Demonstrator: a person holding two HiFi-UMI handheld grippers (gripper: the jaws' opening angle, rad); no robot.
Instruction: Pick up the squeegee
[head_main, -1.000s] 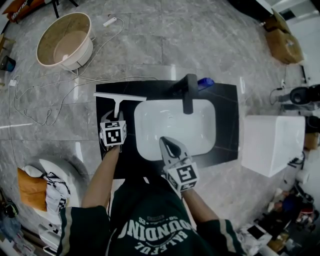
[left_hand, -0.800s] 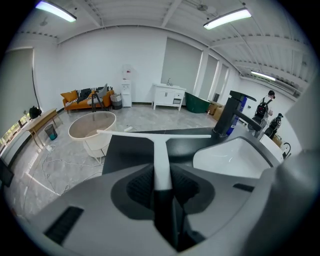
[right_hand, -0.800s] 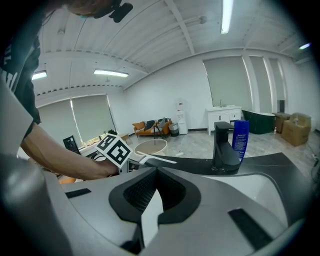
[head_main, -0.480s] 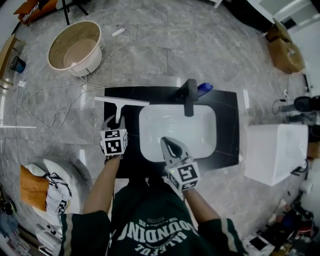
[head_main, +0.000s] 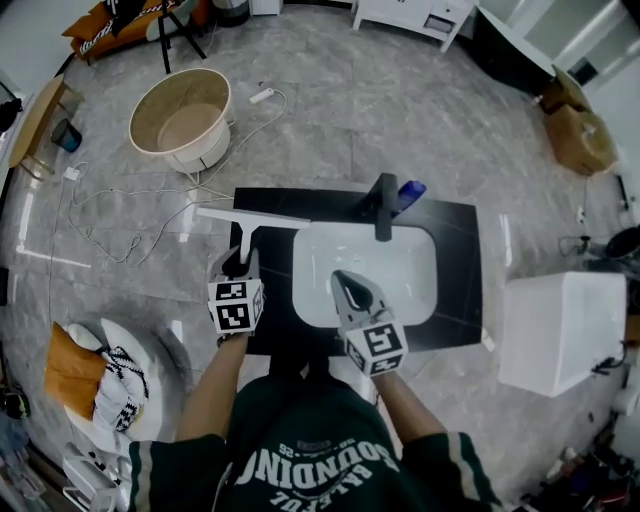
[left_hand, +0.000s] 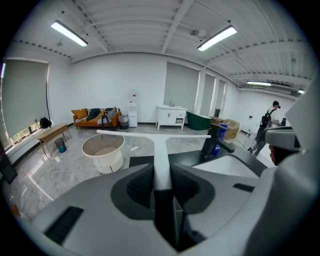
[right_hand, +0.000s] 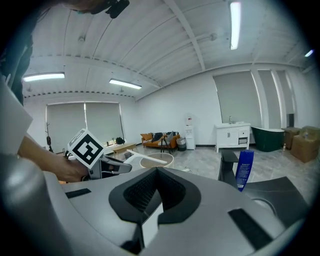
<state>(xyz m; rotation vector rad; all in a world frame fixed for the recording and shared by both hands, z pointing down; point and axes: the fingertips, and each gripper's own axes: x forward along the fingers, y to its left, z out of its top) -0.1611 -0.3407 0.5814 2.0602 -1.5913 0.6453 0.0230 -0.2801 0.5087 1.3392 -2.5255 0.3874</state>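
Squarely inside left tool (head_main: 236, 265): squeegee (left_hand: 159, 150)

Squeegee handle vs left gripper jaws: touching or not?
Touching. The left gripper view shows the left gripper closed on the white squeegee handle, both jaws pressed against its sides.

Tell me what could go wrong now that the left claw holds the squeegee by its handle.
1. The left claw grips the handle well back from the blade, so the squeegee may twist or slip.
2. Swung right, its wide blade could hit the faucet or the blue bottle.
3. The shut right claw hangs nearby over the basin; the two could bump.
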